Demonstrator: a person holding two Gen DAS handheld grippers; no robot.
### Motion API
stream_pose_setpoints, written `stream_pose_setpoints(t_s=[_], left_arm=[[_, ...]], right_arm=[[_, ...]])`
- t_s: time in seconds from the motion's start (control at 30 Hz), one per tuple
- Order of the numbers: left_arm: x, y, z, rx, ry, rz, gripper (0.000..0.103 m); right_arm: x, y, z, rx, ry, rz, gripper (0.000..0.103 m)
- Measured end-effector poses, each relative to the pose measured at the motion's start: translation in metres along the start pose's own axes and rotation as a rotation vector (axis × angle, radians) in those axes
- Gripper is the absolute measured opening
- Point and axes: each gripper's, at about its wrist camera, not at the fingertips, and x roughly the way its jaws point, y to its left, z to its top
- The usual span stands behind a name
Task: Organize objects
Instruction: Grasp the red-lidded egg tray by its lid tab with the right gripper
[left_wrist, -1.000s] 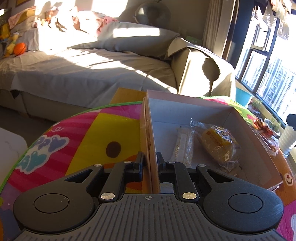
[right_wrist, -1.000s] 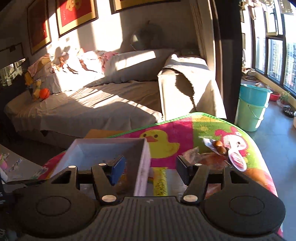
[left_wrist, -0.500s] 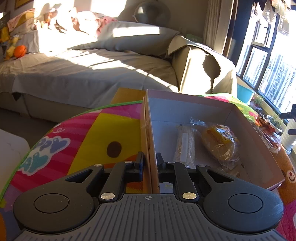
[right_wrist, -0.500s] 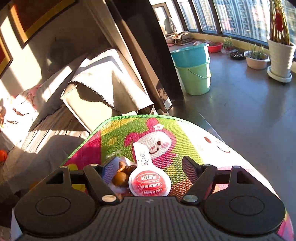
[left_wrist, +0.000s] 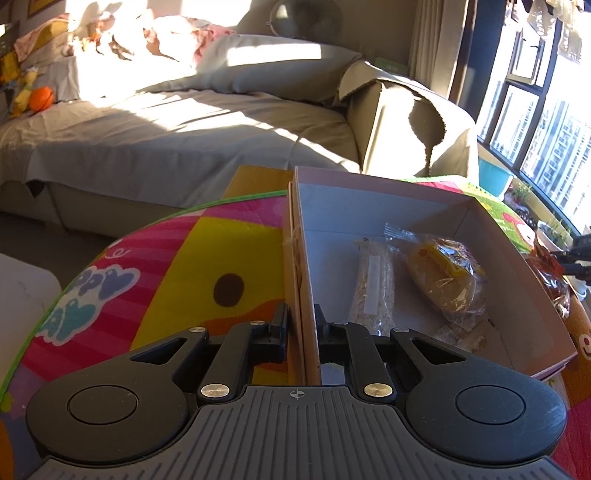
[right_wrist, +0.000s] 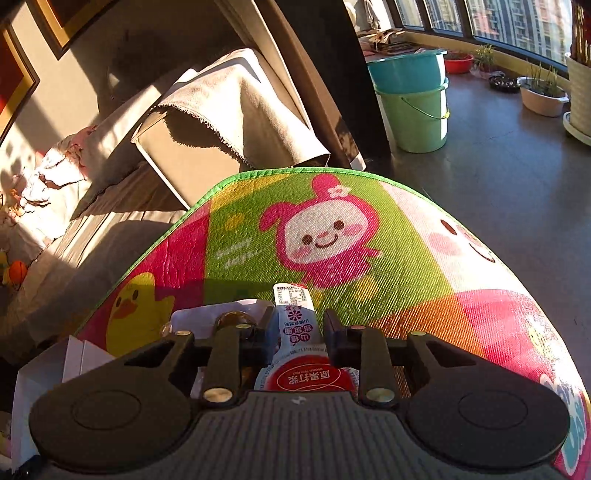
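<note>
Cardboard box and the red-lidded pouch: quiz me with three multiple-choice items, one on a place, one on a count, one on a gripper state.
1. Where does the left gripper sit?
A. On the box's near left wall
B. On the sofa
C. Above the bucket

2. How many wrapped snacks show clearly inside the cardboard box?
A. None
B. At least two
C. Ten

3. How does the right gripper stand?
A. Wide open over bare mat
B. Closing around the red-lidded pouch, contact unclear
C. Shut on a bucket

Key: 1 A, its fingers straddle the wall; 2 B, a pale wrapped bar and a yellow bagged bun lie side by side, with more wrapping near the corner; 3 B, the pouch neck lies between narrowed fingers.
</note>
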Motion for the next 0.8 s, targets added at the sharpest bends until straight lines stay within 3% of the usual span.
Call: stream_pose_setpoints(t_s=[0.17, 0.37, 0.47, 0.8], left_arm=[[0.000, 0.000, 0.000, -0.003, 0.001, -0.008, 0.014], [0.001, 0.001, -0.001, -0.013, -0.004, -0.012, 0.015], [0.001, 0.002, -0.002, -0.018, -0.006, -0.016, 0.015], [0.000, 0.002, -0.001, -0.021, -0.005, -0.018, 0.015]], right_arm=[[-0.048, 0.002, -0.045, -0.080, 0.023, 0.002, 0.026], [-0.098, 0.000, -0.099, -0.073, 0.080, 0.061, 0.027], [-0.117, 0.009, -0.126, -0.137, 0.075, 0.033, 0.029], [-0.149, 0.055, -0.194, -0.417, 0.091, -0.007, 0.074]])
